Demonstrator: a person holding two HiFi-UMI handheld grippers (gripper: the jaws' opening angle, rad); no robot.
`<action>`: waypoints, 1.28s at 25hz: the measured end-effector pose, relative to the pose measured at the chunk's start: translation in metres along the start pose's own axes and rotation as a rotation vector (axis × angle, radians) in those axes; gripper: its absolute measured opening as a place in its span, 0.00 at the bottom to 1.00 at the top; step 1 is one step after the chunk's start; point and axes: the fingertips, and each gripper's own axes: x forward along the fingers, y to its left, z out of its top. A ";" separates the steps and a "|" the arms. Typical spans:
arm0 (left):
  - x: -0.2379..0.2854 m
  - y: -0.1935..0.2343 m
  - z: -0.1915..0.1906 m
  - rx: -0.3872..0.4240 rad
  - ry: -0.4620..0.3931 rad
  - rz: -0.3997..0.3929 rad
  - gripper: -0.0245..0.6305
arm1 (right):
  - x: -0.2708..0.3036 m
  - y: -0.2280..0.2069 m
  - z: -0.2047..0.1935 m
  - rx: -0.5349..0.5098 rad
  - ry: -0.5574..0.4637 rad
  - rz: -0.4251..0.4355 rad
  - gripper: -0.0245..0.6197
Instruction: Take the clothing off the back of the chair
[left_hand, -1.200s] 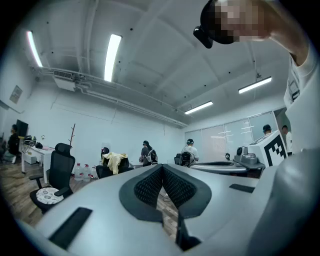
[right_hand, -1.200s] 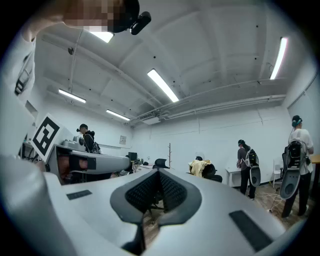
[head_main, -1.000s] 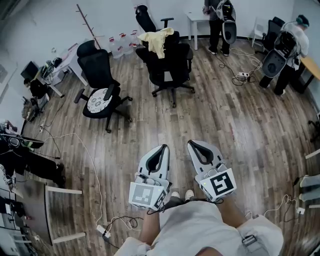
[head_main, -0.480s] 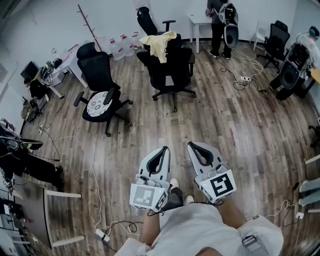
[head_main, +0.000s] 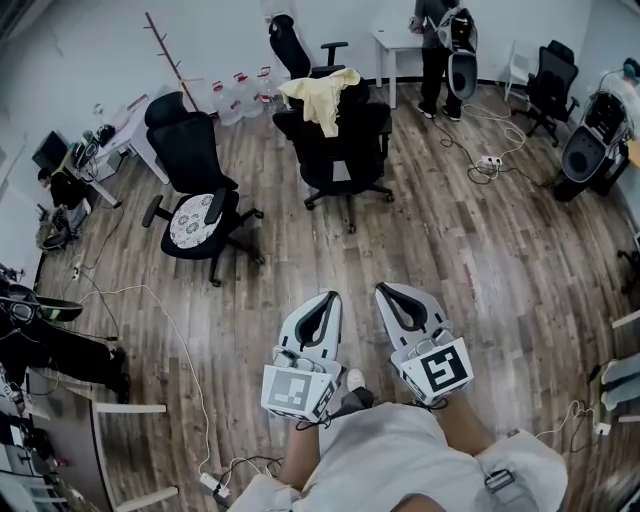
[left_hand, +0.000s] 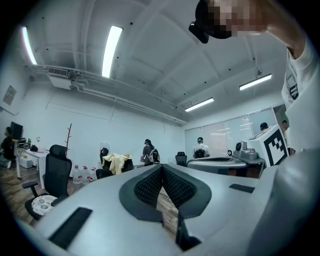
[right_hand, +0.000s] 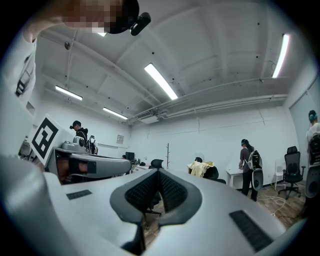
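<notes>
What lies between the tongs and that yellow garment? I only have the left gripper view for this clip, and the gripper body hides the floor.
Observer: In the head view, only bare wooden floor lies between the left gripper, the right gripper and the black office chair carrying the yellow garment.
Operator: Is the right gripper holding anything?
Observer: No; the right gripper view shows its tongs closed together with nothing between them.
Operator: Any trip hazards nearby?
Observer: A white power strip lies on the floor left of the person's feet, off the line to the chair.
</notes>
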 end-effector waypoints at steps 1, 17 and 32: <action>0.003 0.007 0.000 -0.001 0.001 -0.004 0.06 | 0.007 -0.001 0.000 0.000 0.001 -0.004 0.07; 0.042 0.082 -0.003 -0.026 0.001 -0.033 0.06 | 0.086 -0.015 -0.007 -0.006 0.025 -0.050 0.07; 0.114 0.119 -0.008 -0.022 0.019 0.011 0.06 | 0.145 -0.073 -0.022 0.022 0.032 -0.016 0.07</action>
